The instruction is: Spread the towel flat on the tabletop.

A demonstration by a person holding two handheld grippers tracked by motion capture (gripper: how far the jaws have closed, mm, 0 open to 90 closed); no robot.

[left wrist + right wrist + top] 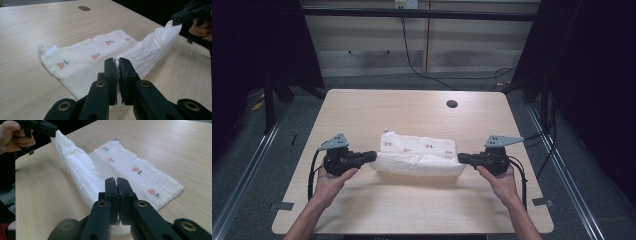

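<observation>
Two hand-held grippers (373, 156) (460, 158) clamp the cloth's (419, 150) ends mid-table (362, 107).

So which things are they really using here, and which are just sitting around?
In use:
- white cloth with small red flowers, near edge lifted
- left gripper, shut on one end of that edge
- right gripper, shut on the other end
- wooden table under the cloth

Just there:
- round hole in the tabletop
- black cable on the floor
- cabinets behind

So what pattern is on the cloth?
The cloth is white with small pink flowers on green stems, clearest in the right gripper view.
</observation>
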